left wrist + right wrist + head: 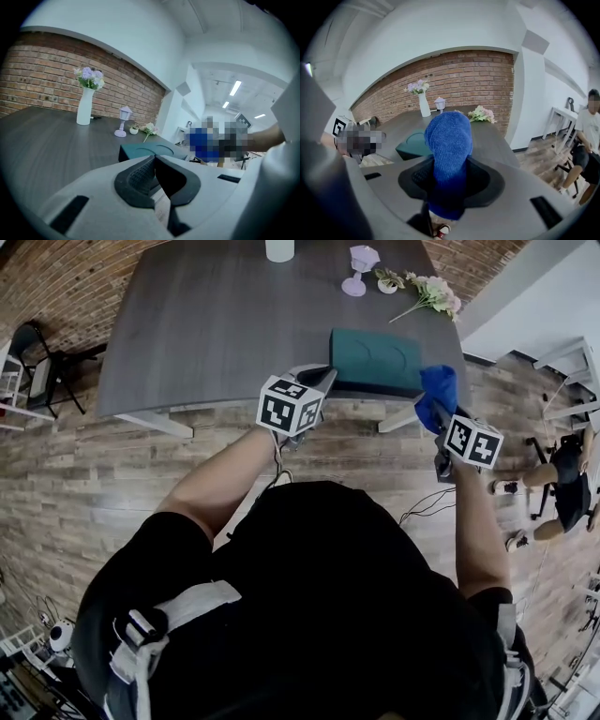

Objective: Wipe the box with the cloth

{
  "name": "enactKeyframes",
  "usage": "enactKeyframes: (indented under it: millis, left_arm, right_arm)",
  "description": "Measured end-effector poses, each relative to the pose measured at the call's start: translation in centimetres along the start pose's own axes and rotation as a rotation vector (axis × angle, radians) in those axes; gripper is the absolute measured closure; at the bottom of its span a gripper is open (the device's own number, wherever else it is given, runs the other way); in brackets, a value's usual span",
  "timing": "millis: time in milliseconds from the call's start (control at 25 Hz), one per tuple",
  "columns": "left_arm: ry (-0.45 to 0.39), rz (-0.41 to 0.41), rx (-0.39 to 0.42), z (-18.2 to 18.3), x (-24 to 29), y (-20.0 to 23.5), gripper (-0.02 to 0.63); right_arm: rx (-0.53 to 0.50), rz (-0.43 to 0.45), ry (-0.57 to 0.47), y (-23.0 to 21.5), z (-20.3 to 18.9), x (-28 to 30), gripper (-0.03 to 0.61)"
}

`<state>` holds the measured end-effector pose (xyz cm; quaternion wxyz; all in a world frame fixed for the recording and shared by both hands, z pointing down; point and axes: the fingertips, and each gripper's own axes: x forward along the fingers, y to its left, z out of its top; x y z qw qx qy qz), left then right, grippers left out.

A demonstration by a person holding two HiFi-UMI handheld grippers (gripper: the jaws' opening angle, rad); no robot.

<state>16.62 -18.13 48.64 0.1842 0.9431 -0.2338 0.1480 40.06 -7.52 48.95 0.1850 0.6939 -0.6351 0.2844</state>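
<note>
- Pads [417,177] of the right gripper [451,180] are pinched on a thick blue knitted cloth [449,140], which stands up from between them in a rounded, folded wad.
- Pads [138,176] of the left gripper [154,161] are pressed together at their tips with nothing between them.
- The flat dark-teal rectangular box [375,360] lies at the near edge of the dark grey wooden table [216,324], its lid marked with two shallow curved outlines. It sits just ahead of both grippers and neither touches it.
- The cloth looks soft and limp. It should fold over the box's edges readily, and a grip low on the bunch leaves plenty free for wiping.
- The box looks stiff and smooth, probably light, so it could slide across the tabletop under a wiping stroke. A steadying hold from the left gripper on its near left corner or short side would suit it.
- At the far end of the table stand a white vase of lilac flowers [84,107], a small lilac lantern-shaped lamp [124,121] and a loose spray of pale flowers [429,294], all well apart from the box.
- A red brick wall [42,89] runs behind the table, the wood-plank floor [94,474] lies below, and a seated person [567,479] is off to the right.
</note>
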Motion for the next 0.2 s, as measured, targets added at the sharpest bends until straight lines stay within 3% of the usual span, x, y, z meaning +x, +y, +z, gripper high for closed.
enactKeyframes:
  millis: [200]
  left_arm:
    - [0.024,0.047,-0.007,-1.4,0.2,-2.2,0.604]
  right_arm:
    - [0.01,0.021,0.01,-2.8,-2.1,-1.4,0.43]
